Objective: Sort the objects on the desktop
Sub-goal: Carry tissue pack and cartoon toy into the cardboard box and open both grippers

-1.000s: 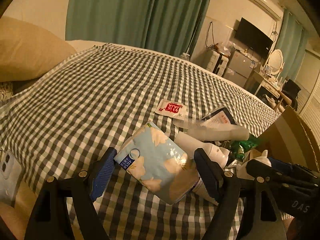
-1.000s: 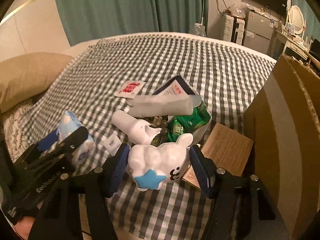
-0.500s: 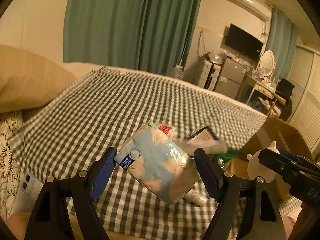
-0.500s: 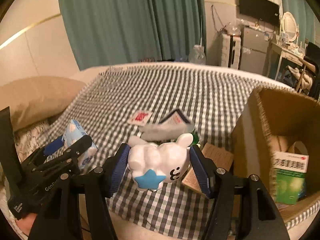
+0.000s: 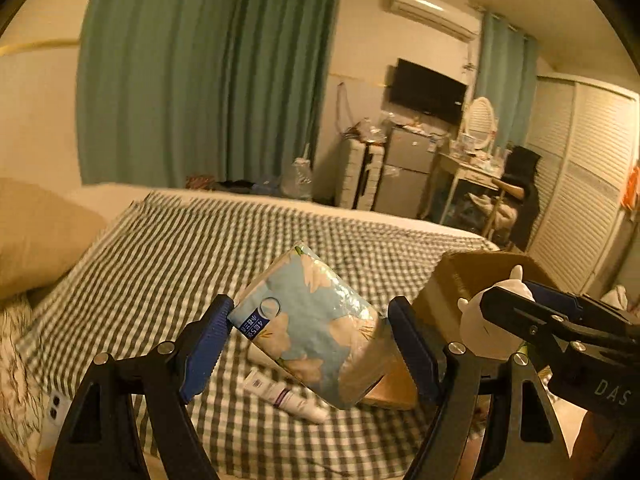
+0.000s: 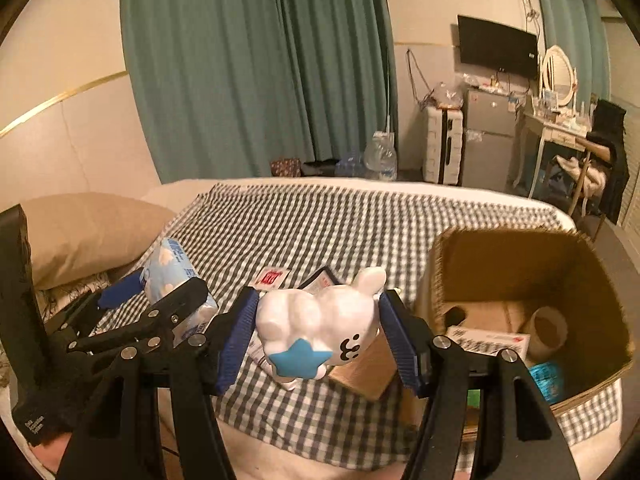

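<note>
The left gripper (image 5: pixel 310 342) is clamped on the tissue pack (image 5: pixel 308 326) above the bed (image 5: pixel 168 248), while the right gripper (image 6: pixel 316 334) squeezes the white rabbit figure (image 6: pixel 320 320), probably ceramic, left of the cardboard box (image 6: pixel 520 256).

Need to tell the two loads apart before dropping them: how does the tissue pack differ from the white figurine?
The tissue pack is soft, light blue and floral; the white figurine is hard, glossy, with a blue star. The left gripper holds the pack, the right gripper the figurine. Both are clamped above the checked bedspread.
</note>
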Tool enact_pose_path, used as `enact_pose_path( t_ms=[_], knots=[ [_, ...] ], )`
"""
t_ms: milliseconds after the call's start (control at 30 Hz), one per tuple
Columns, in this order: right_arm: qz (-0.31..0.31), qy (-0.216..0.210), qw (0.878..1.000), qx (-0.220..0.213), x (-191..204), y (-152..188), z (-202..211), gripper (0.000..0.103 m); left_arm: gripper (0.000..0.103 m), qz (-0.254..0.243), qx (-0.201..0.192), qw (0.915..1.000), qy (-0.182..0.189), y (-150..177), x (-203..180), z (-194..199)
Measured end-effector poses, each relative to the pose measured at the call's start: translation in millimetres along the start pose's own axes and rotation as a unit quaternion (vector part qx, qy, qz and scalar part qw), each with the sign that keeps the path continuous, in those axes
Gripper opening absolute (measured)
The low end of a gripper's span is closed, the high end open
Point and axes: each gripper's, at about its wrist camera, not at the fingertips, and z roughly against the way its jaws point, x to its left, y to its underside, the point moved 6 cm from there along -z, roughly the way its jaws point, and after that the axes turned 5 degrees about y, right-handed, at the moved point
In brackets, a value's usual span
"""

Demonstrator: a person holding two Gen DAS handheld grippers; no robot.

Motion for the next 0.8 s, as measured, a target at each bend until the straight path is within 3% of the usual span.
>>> enact_pose_path(
  t_ms=[233,433,800],
  knots=[
    [-0.007,0.033,0.999,-0.019,-52,-18,28,0.062,0.081,-0.024,0.001,0.9980,0.059,-30,-70,-2],
    [-0.035,0.070,0.997,-0.018,-121,-28,37,0.062,0.081,-0.031,0.016,0.9937,0.107,-42,-129,-25],
    [-0.095,0.109,0.989,0.027,-236,-21,-5,0.062,0.081,-0.046,0.092,0.9856,0.134,-24,-198,-124]
  ],
)
